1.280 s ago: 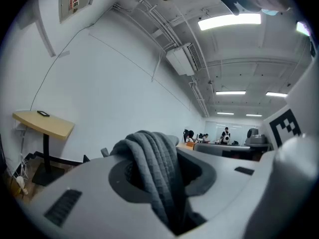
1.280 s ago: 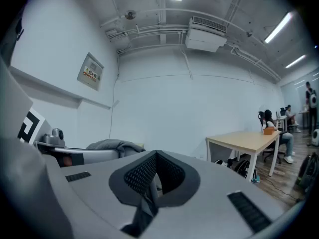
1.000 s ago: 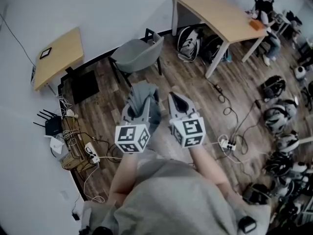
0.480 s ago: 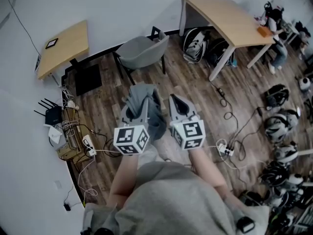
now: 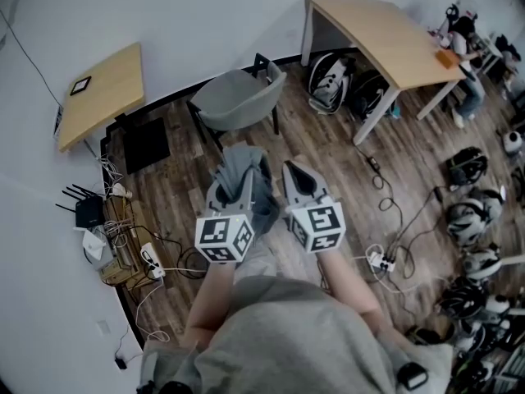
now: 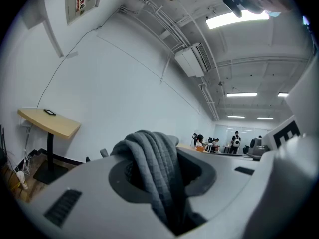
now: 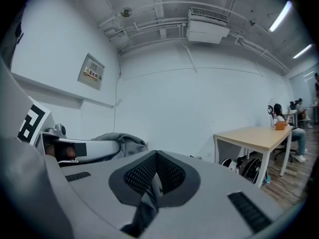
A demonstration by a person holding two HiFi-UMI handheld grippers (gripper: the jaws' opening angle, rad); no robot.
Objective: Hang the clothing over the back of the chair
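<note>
A bunched grey garment hangs between my two grippers, held at chest height over the wooden floor. In the head view my left gripper is shut on a thick fold of it. The left gripper view shows that fold filling the left gripper. My right gripper is shut on a thin edge of the cloth, pinched in the right gripper. The grey chair stands ahead near the wall, its back towards the right, apart from the garment.
A wooden desk with backpacks under it stands at the right. A small wooden table is at the left, with a black box beside it. Cables and a power strip lie on the floor, and helmets are piled at the right.
Both grippers keep their hold on the garment and have shifted slightly together. The chair sits a little lower and nearer in the head view than half a second ago.
</note>
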